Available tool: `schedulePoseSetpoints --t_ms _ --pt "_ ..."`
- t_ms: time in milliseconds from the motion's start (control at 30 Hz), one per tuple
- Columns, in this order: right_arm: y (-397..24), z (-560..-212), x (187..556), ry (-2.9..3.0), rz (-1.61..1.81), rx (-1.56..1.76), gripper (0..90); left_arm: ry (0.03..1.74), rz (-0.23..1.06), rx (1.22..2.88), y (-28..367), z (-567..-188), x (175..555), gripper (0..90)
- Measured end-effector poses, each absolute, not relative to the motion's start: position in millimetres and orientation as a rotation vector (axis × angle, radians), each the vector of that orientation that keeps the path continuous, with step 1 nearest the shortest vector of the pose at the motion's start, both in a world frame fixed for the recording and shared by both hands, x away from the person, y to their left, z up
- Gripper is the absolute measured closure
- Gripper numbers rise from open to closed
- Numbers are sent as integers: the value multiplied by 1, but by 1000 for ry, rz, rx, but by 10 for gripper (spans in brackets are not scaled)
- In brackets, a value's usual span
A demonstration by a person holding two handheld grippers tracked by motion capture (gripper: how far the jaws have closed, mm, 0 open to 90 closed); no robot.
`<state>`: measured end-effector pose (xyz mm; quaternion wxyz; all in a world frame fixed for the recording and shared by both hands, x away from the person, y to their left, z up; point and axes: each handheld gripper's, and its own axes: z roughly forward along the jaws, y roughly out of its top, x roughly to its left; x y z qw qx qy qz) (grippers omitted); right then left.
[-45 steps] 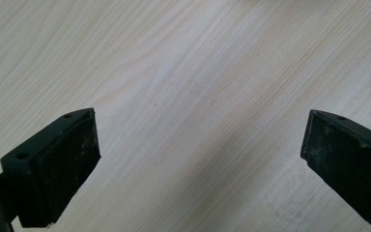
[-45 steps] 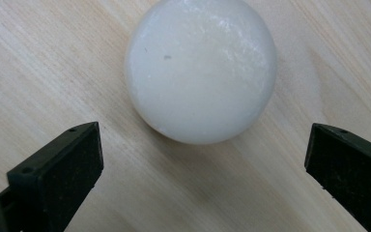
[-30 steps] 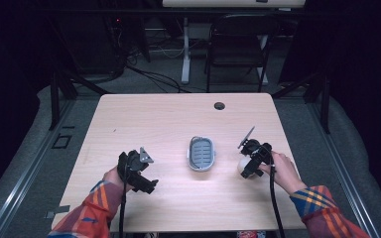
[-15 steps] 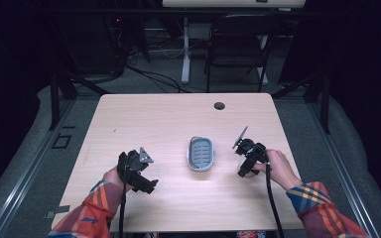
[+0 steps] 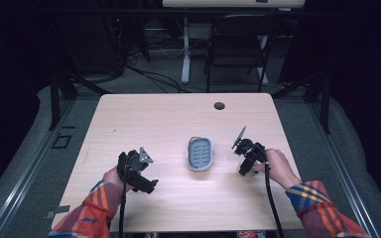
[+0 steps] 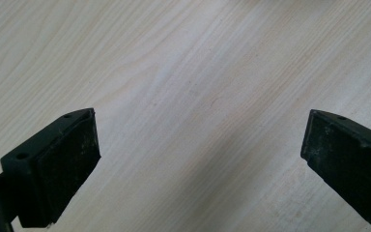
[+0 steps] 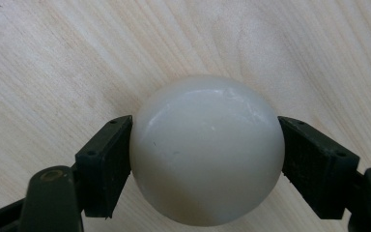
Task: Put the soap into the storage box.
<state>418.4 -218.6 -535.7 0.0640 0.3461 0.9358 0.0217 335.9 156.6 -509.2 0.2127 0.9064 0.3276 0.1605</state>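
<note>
White ball (image 7: 206, 150): bottom cut off by right gripper view's lower edge; hidden behind right gripper (image 5: 244, 166) in high view. Grey tray (image 5: 200, 153) contents too small to tell.

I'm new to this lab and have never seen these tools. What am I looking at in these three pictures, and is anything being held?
No robot here: a person at a wooden table holds a hand tool with two black jaws in each hand. The wide picture comes from a camera fixed above the person's side, looking forward and down. It shows the left gripper, the right gripper and a small grey oval tray between them, plus a dark round hole near the far edge. The two close pictures come from cameras riding on the grippers, looking along their jaws. The left gripper's jaws stand wide apart over bare wood. The right gripper's jaws have just been closing and now press on both sides of a white ball.
</note>
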Motion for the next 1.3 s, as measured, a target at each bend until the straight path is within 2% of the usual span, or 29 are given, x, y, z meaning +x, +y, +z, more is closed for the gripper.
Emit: schedulePoseSetpoints --t_ms 1300 --pt "-216 -517 413 2810 93 1023 236 916 451 2519 157 -509 336 1"
